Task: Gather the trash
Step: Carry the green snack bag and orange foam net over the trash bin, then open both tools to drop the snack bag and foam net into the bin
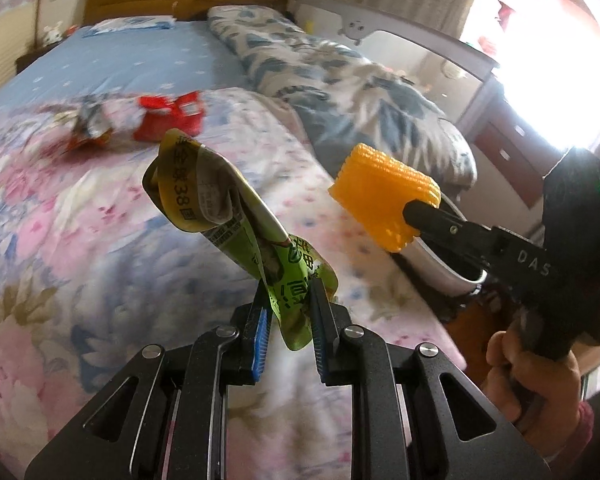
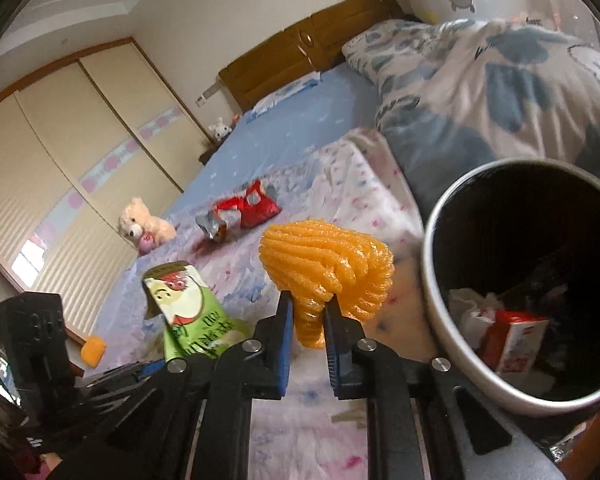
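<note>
Item 1. Left hand-held gripper (image 1: pixel 287 308): clenched on the lower end of a crumpled green foil snack wrapper (image 1: pixel 220 208), which stands up clear of the bed.

Item 2. Right hand-held gripper (image 2: pixel 306 320): clenched on the lower neck of an orange foam-net fruit sleeve (image 2: pixel 328 268), also held in the air.

Item 3. Round metal-rimmed waste bin with dark interior (image 2: pixel 432 280): just beside the bed edge, to the right of the right gripper. Holds white tissue and a red-and-white carton (image 2: pixel 516 340).

Item 4. Bed with pink floral quilt (image 1: pixel 80 220): carries uncollected trash, namely a red foil packet (image 1: pixel 168 118) and beside it a silver-lined crumpled packet (image 1: pixel 90 122), well apart from both grippers.

Item 5. Beige plush bear (image 2: pixel 144 224): on the bed, not trash.

Handling note, judged: the step in hand appears to be the drop. Bring each piece fully over the bin mouth before letting go; the foam sleeve is light and springy and may bounce off the rim, so release low inside. Take the right first, being nearest; keep the wrapper clear meanwhile.
</note>
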Tool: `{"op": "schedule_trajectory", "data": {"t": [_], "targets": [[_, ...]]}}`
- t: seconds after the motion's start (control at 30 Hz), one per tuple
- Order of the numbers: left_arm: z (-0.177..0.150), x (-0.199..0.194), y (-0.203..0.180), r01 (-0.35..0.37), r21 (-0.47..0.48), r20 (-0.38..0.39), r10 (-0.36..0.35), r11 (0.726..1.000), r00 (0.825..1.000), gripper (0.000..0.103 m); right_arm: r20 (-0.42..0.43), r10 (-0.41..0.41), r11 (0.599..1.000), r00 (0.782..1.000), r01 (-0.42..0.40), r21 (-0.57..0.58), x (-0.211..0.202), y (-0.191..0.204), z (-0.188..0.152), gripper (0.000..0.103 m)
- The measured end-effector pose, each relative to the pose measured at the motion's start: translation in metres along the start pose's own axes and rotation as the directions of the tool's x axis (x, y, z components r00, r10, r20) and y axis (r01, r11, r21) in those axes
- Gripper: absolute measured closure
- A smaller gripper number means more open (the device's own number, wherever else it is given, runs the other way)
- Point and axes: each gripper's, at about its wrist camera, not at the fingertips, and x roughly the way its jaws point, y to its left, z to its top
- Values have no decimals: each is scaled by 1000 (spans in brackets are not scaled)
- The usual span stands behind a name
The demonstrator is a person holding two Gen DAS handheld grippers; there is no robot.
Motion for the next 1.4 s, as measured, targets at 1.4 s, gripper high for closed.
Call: {"op": "schedule_trajectory", "data": {"t": [1.4], "targets": [[42,87,-143,196,185,-147,-170,963,974,86,60,-159,966,985,143,213,-81,-129,12,88]]}}
